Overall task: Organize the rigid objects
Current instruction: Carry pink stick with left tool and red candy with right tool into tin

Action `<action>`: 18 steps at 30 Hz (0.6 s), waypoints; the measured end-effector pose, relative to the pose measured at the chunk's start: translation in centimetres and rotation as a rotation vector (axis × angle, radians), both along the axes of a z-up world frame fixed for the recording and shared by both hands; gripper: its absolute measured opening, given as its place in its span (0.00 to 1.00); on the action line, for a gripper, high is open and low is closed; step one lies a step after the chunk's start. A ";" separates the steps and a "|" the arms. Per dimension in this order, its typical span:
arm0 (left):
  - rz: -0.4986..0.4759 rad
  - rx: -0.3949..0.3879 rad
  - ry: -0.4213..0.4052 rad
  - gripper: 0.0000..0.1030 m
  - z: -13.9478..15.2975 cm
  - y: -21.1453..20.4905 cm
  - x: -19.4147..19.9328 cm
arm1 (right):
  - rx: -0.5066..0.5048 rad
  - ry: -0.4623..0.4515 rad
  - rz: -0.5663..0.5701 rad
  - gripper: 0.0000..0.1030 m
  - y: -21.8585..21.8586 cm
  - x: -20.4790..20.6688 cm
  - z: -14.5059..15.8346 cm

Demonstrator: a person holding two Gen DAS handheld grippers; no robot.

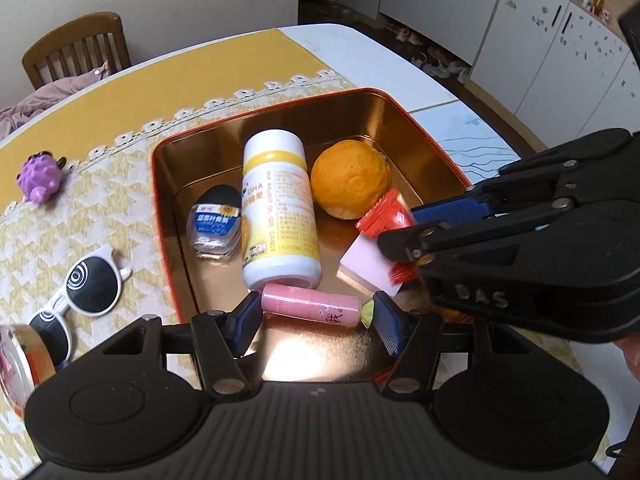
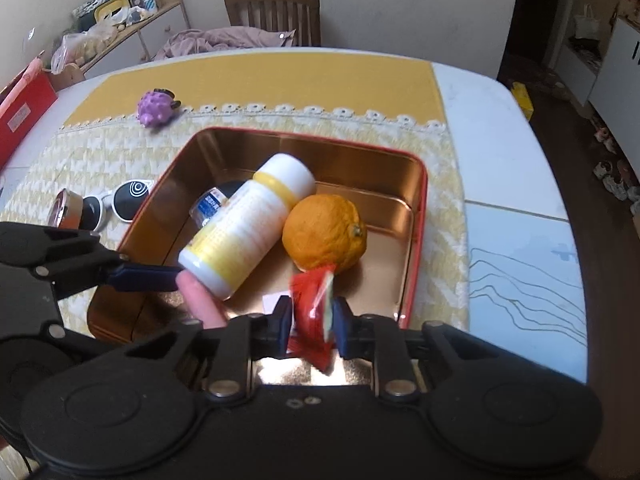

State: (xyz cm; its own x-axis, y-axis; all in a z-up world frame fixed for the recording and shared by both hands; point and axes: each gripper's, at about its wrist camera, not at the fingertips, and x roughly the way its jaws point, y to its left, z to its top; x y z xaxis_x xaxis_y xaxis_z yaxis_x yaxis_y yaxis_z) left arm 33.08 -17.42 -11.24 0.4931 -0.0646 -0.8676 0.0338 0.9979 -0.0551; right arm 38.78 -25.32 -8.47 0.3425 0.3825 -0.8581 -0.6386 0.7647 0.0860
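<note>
A red tin with a gold inside holds a white and yellow bottle, an orange, a small blue-labelled jar and a white card. My left gripper is shut on a pink tube by its ends, low over the tin's near side. My right gripper is shut on a red packet above the tin's near right part.
White sunglasses and a round metal-rimmed object lie left of the tin on the yellow cloth. A purple toy sits further back. A wooden chair stands behind the table.
</note>
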 end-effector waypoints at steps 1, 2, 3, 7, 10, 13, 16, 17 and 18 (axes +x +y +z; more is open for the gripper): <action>-0.001 0.005 0.003 0.58 -0.1 -0.2 0.2 | -0.001 0.008 0.000 0.21 0.0 0.1 -0.1; -0.003 0.012 0.005 0.58 -0.2 -0.3 0.4 | -0.003 0.011 0.002 0.21 0.1 0.3 -0.2; -0.006 0.017 0.009 0.58 -0.3 -0.4 0.5 | -0.004 0.011 0.006 0.21 0.1 0.3 -0.3; -0.015 0.040 0.020 0.58 -0.7 -0.8 1.0 | -0.014 0.004 0.024 0.23 0.2 0.1 -0.4; -0.016 0.059 0.025 0.58 -0.8 -0.9 1.2 | -0.014 0.003 0.020 0.25 0.0 0.3 -0.3; -0.016 0.064 0.025 0.58 -0.8 -0.9 1.3 | -0.007 0.008 0.018 0.26 -0.2 0.4 -0.2; -0.013 0.060 0.031 0.58 -0.8 -1.0 1.3 | -0.003 0.006 0.015 0.27 -0.3 0.3 -0.1; -0.013 0.057 0.031 0.58 -0.8 -0.9 1.3 | 0.000 0.006 0.014 0.27 -0.4 0.2 0.0; -0.013 0.055 0.030 0.58 -0.7 -0.9 1.2 | 0.003 0.006 0.013 0.27 -0.4 0.2 0.0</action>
State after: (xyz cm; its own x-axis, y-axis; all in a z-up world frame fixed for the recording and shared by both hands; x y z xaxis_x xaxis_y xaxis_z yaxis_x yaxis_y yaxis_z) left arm 34.26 -18.34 -11.94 0.4661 -0.0230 -0.8844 0.0460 0.9989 -0.0018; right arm 38.93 -25.73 -8.43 0.3322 0.3892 -0.8592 -0.6479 0.7562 0.0921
